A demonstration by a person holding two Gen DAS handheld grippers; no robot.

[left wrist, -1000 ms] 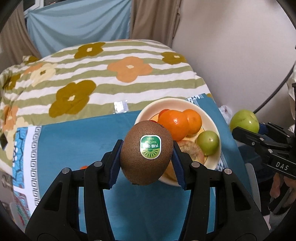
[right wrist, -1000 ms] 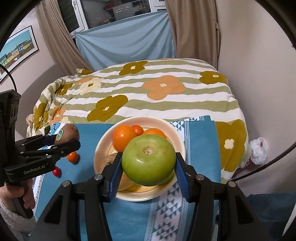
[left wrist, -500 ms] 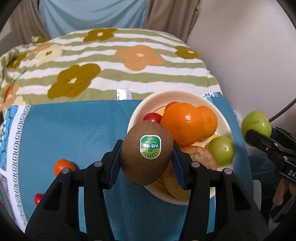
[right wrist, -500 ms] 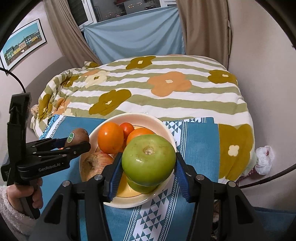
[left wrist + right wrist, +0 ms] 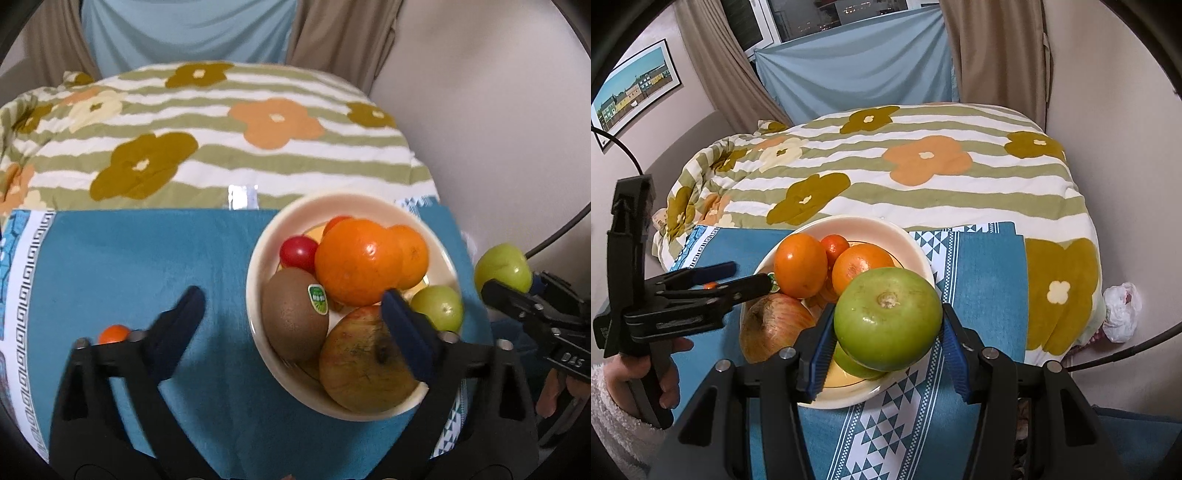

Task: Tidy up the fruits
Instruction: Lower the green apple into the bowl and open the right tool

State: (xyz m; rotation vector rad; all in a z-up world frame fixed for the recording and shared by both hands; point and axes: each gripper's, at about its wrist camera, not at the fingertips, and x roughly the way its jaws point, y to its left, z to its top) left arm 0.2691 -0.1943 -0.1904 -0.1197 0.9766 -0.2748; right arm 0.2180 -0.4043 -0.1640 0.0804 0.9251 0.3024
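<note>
The left gripper [image 5: 291, 317] is seen with its fingers [image 5: 184, 314] opening wide; the kiwi [image 5: 293, 314] lies free in the bowl [image 5: 258, 236], at the bowl's 8 o'clock. A green apple [image 5: 888, 319] is pinched by the right gripper [image 5: 882, 350] above the bowl's 5 o'clock rim.

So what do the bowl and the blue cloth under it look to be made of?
Bowl: probably glazed ceramic, though it could be plastic; smooth cream wall with a soft sheen. Blue cloth: woven fabric, matte and slightly napped, with a printed white border.
</note>
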